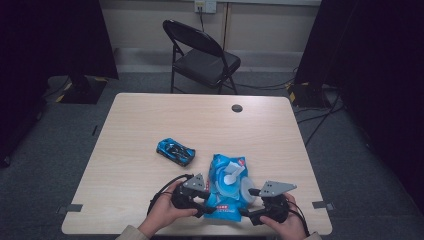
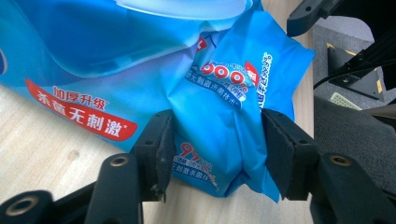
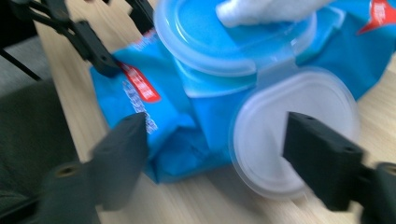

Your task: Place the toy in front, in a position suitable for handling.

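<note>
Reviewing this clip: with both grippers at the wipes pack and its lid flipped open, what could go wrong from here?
1. The left gripper pinches only a soft corner of the wipes pack; the film could slip or crumple if pulled.
2. The right gripper straddles the open lid; closing could bend its thin hinge.
3. A wipe sticks out and may drag loose.

A light wooden table [image 1: 150, 120] stands on grey carpet [image 1: 60, 135]. Beyond the table's far edge a black folding chair [image 1: 202, 57] faces it, in front of a pale wall [image 1: 145, 25] with a socket [image 1: 205, 6]. Dark curtains [image 1: 55, 35] hang on either side of the chair, and cables [image 1: 320, 117] trail across the floor to the table's right.
</note>
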